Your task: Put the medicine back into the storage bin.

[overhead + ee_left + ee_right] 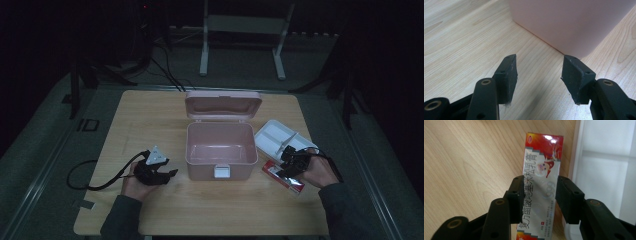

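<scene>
— Straddling the red-and-white carton (541,185) now, the right gripper (538,195) has its jaws either side of it, parted, pads just off the edges. Carton's flat on the table (150,120), right of the pink box (220,150), beside the white tray (275,135).

— And the left gripper (539,75)?

— Jaws wide, nothing between them, near the box's left corner.

The glossy red-and-silver cardboard medicine carton (541,182) carries bold red Chinese characters reading 醋酸地塞米松乳膏 along its length. Smaller print towards six o'clock is too blurred to read.
</scene>
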